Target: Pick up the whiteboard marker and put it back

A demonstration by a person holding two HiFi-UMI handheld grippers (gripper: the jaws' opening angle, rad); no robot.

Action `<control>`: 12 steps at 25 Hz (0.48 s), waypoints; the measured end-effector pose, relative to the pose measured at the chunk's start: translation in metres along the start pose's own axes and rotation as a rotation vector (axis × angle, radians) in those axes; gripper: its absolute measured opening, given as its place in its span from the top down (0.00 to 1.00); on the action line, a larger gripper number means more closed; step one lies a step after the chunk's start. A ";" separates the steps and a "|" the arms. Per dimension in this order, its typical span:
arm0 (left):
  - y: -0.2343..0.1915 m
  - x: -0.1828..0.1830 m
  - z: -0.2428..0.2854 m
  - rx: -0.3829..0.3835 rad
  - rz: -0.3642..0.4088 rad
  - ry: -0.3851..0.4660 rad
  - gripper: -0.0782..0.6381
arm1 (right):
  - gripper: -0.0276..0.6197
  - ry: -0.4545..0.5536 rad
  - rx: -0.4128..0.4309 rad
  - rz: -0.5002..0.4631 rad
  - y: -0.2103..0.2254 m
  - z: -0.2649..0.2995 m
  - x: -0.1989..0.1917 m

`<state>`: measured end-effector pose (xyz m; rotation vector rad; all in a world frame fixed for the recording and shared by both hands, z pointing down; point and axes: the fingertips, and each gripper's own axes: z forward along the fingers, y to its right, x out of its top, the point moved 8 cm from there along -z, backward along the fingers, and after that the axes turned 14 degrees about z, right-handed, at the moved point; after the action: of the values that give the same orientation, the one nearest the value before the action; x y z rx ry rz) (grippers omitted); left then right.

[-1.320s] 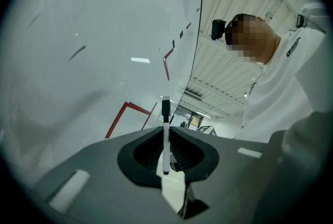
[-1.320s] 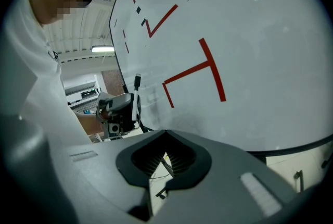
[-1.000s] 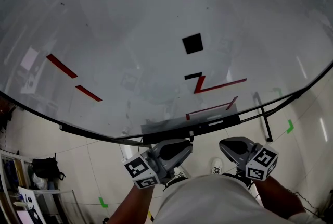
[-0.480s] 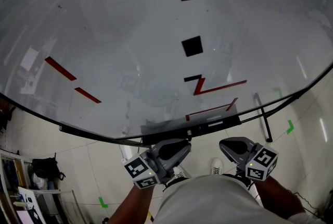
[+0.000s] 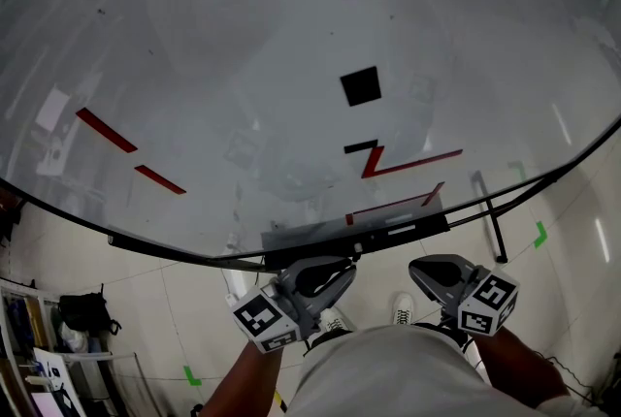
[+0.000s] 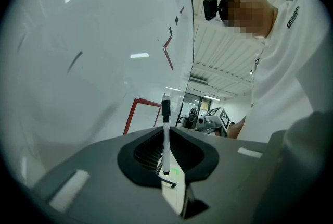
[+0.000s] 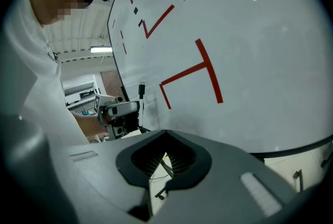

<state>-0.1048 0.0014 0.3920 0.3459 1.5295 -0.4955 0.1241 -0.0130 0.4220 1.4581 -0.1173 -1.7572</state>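
The whiteboard marker (image 6: pixel 166 139) is a slim white pen with a black cap. It stands upright between the jaws of my left gripper (image 6: pixel 166 132), which is shut on it, cap pointing at the whiteboard (image 6: pixel 93 61). The right gripper view shows the same marker (image 7: pixel 141 94) sticking up from the left gripper (image 7: pixel 120 111). My right gripper (image 7: pixel 166 133) is shut with nothing in it. In the head view both grippers, left (image 5: pixel 315 277) and right (image 5: pixel 439 273), hang close to my body just below the board's ledge (image 5: pixel 388 229). I cannot make out the marker there.
The big whiteboard (image 5: pixel 243 66) carries red lines and two black squares (image 5: pixel 360 85). Its stand leg (image 5: pixel 495 231) reaches the tiled floor at right, near a green tape mark (image 5: pixel 540 234). A black bag (image 5: pixel 85 311) lies on the floor at far left.
The left gripper has turned slightly, so its marker cube shows a different face. The right gripper has stayed put.
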 end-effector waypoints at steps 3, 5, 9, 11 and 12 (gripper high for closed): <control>0.000 0.000 0.001 0.001 0.032 -0.027 0.81 | 0.95 0.001 -0.002 0.003 0.001 0.001 0.000; 0.000 0.001 0.002 0.000 0.047 -0.034 0.81 | 0.95 0.001 -0.003 0.004 0.001 0.001 0.000; 0.000 0.000 0.003 0.000 0.176 -0.113 0.81 | 0.95 0.003 -0.004 0.006 0.001 0.001 0.000; -0.001 -0.002 0.004 0.014 0.261 -0.178 0.81 | 0.95 0.004 -0.005 0.008 0.002 0.001 0.000; -0.002 -0.005 0.005 0.024 0.290 -0.205 0.81 | 0.95 0.004 -0.005 0.008 0.002 0.001 0.000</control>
<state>-0.1014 -0.0019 0.3969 0.5113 1.2501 -0.3104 0.1247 -0.0146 0.4233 1.4559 -0.1161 -1.7466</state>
